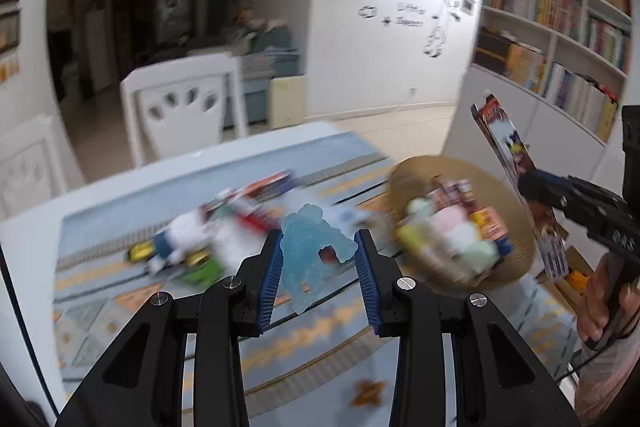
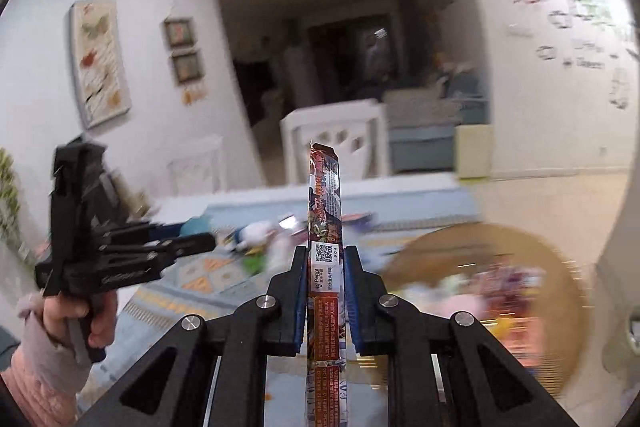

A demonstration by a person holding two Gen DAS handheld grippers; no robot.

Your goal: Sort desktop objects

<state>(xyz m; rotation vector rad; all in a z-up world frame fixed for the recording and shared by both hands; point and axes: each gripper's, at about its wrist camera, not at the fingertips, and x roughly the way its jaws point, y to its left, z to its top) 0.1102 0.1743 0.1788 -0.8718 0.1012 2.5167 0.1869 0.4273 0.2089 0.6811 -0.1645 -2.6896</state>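
The left claw (image 1: 318, 259) pinches a clear blue toy figure (image 1: 310, 251) above the surface (image 1: 280, 343); the right claw (image 2: 324, 291) clamps a flat card pack (image 2: 325, 227) edge-on, upright. The basket (image 1: 516, 267), probably their destination, lies right of both, nearer the right hand (image 1: 604, 303).

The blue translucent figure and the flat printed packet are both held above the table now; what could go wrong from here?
1. The blue figure touches the left gripper fingers only by its side and arm, so it may twist or slip out.
2. The thin packet stands tall in the right gripper and may bend.
3. The round woven basket already looks full, so added items may roll off.
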